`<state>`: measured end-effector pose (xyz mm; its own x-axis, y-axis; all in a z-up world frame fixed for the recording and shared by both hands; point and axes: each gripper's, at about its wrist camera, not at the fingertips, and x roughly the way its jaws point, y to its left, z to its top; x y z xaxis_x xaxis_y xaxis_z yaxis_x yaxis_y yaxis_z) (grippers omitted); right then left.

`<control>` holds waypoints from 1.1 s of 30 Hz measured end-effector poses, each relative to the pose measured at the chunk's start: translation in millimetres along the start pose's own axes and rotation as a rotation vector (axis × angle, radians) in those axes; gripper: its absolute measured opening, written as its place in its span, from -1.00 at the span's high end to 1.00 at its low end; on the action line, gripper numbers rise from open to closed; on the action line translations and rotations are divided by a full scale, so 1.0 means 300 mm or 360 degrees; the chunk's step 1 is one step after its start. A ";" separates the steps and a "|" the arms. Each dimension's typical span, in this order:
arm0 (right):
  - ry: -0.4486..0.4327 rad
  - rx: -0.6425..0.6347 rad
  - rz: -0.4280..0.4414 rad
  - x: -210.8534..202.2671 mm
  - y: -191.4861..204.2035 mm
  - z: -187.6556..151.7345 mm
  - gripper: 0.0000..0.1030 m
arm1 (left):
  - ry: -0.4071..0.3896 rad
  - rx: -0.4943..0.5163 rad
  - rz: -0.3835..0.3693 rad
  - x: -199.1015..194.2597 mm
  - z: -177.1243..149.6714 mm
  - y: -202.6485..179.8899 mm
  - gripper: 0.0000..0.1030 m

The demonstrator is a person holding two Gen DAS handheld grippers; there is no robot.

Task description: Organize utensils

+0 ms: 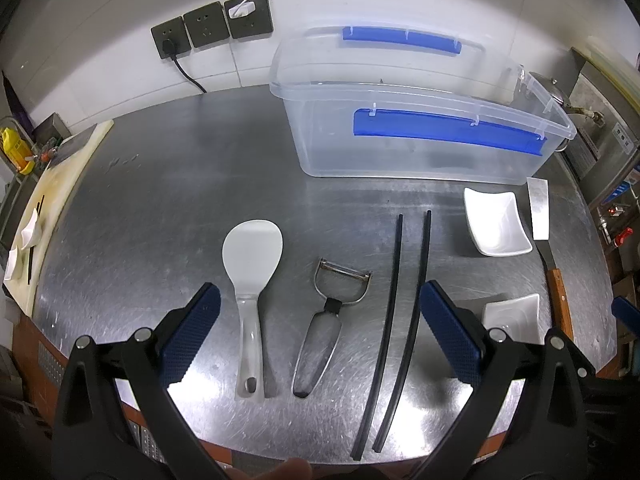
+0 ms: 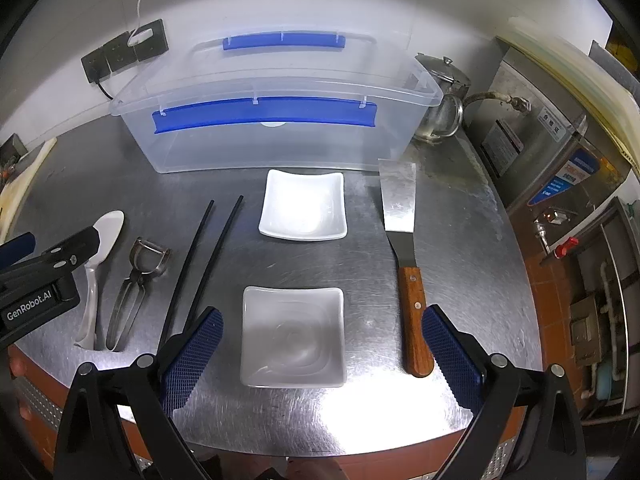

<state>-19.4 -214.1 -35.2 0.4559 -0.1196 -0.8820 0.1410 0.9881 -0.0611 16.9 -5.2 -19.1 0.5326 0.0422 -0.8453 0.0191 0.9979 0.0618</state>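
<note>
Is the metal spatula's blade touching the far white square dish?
Apart. The right wrist view shows a strip of bare steel table between the spatula and the far white dish.

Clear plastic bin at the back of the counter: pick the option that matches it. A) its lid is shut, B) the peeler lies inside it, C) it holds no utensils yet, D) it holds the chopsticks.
C: the clear plastic bin stands open and bare, while chopsticks, peeler, rice paddle and spatula all lie on the steel counter in front.

Clear bin (image 2: 276, 148), blue latches; white dishes (image 2: 303, 205); black chopsticks (image 1: 400, 280); brown-handled spatula (image 2: 404, 256); scratched grey counter (image 1: 160, 208).
</note>
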 end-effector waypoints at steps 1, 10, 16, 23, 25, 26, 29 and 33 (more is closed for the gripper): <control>0.0002 -0.0002 -0.0001 0.001 0.001 0.000 -0.91 | 0.0002 -0.0001 0.0001 0.001 0.000 0.000 -0.86; 0.0006 -0.0014 -0.0001 0.003 0.007 -0.003 -0.91 | 0.0006 -0.0005 0.0003 -0.002 -0.001 0.003 -0.86; 0.0001 0.0021 0.0077 0.003 -0.002 0.000 -0.91 | -0.0002 -0.0010 -0.0005 -0.004 0.000 0.004 -0.86; -0.0082 0.0108 0.0117 -0.016 -0.105 0.021 -0.91 | -0.0061 0.0000 -0.0114 -0.027 -0.001 0.007 -0.86; -0.0016 0.0111 0.0190 0.003 -0.145 0.017 -0.91 | -0.0049 0.0036 -0.0148 -0.017 -0.002 -0.017 -0.86; 0.0006 0.0128 0.0241 0.011 -0.164 0.011 -0.91 | -0.0031 0.0054 -0.0190 -0.006 -0.007 -0.035 -0.86; 0.0158 0.0153 0.0382 0.064 -0.200 -0.019 -0.91 | 0.0087 0.0108 -0.0328 0.039 -0.037 -0.110 -0.86; 0.0210 0.0078 0.0486 0.104 -0.194 -0.054 -0.91 | 0.0206 0.0151 -0.0444 0.108 -0.088 -0.201 -0.86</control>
<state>-27.6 -273.8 -66.7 0.3662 0.1977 -0.9093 0.0594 0.9702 0.2349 10.7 -62.7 -64.2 0.3836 -0.2207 -0.8967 0.2314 0.9630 -0.1380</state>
